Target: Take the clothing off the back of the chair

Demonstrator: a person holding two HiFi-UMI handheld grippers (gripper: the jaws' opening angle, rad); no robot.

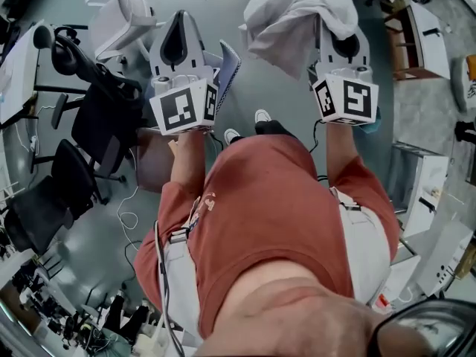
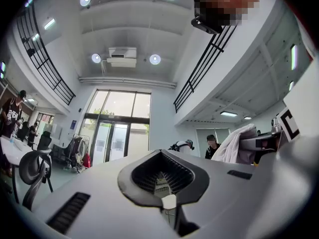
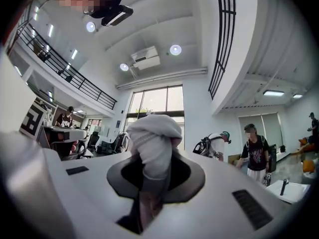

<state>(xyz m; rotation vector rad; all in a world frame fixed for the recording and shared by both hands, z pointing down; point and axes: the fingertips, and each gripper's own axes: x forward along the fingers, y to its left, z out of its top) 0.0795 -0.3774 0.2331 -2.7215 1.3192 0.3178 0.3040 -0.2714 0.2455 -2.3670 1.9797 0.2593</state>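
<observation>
A white and light grey garment hangs bunched from my right gripper, which is raised in front of the person's chest and shut on it. In the right gripper view the cloth rises out of the jaw opening and hides the fingertips of that gripper. My left gripper is raised beside it at the left, with its ribbed pads together and nothing between them. From the left gripper view the garment shows at the right. Black office chairs stand on the floor below, at the left.
A blue-checked flat piece shows just right of the left gripper. A white chair stands at the far left, a second black chair lower left. Desks and shelves line the right side. People stand in the hall.
</observation>
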